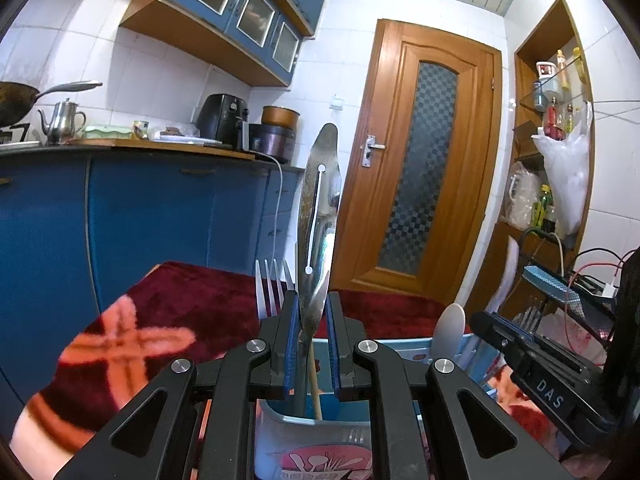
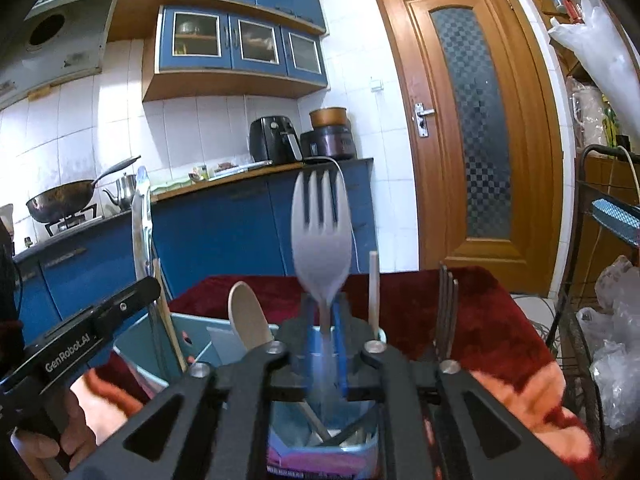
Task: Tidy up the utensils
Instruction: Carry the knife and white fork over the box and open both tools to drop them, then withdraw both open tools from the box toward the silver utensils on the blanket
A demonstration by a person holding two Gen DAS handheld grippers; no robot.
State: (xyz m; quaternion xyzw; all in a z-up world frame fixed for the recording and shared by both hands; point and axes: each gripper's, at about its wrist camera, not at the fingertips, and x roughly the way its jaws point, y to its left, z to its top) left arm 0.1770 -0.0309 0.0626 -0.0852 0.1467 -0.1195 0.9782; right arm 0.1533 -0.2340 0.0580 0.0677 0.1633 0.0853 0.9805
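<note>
Standing between right gripper (image 2: 326, 336) fingers: white spork (image 2: 320, 232).

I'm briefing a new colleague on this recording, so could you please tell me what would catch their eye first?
A tall shiny metal utensil stands upright between the left gripper's blue pads, dead centre. In the right wrist view a pale plastic fork, blurred, stands between the right gripper's pads over the blue utensil holder. Behind, a wooden door glows orange.
</note>
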